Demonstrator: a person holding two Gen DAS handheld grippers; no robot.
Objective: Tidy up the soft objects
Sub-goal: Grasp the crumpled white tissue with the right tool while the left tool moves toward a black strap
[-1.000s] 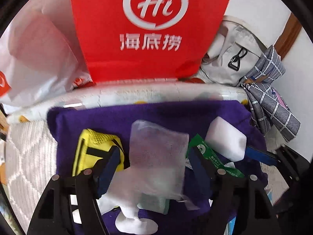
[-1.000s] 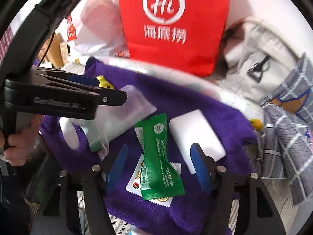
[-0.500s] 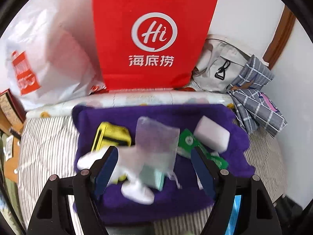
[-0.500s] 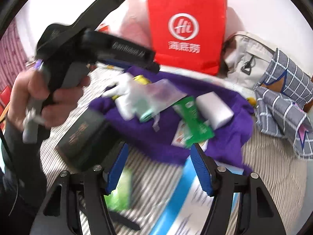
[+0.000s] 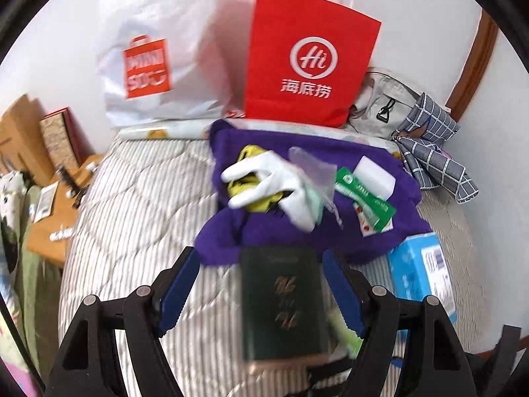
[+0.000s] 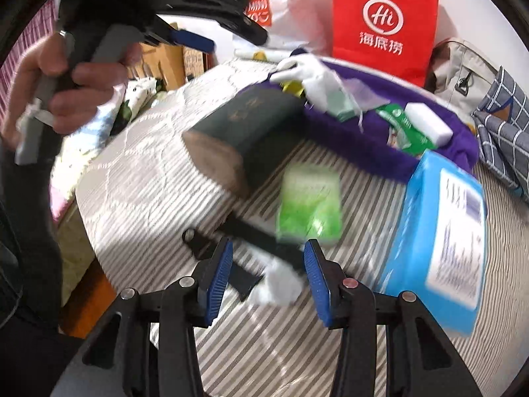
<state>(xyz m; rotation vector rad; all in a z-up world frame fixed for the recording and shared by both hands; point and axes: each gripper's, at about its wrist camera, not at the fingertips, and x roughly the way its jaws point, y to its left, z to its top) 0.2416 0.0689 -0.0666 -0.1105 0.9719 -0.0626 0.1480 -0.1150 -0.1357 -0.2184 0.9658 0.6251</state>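
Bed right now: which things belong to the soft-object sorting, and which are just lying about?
Likely for the job:
purple cloth
white glove
white sponge
green packet
green pack

Likely lying about:
dark green box
blue box
red paper bag
white plastic bag
checked cloth

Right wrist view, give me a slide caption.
Open right gripper above striped bedding, near a dark box, green pack and blue box.
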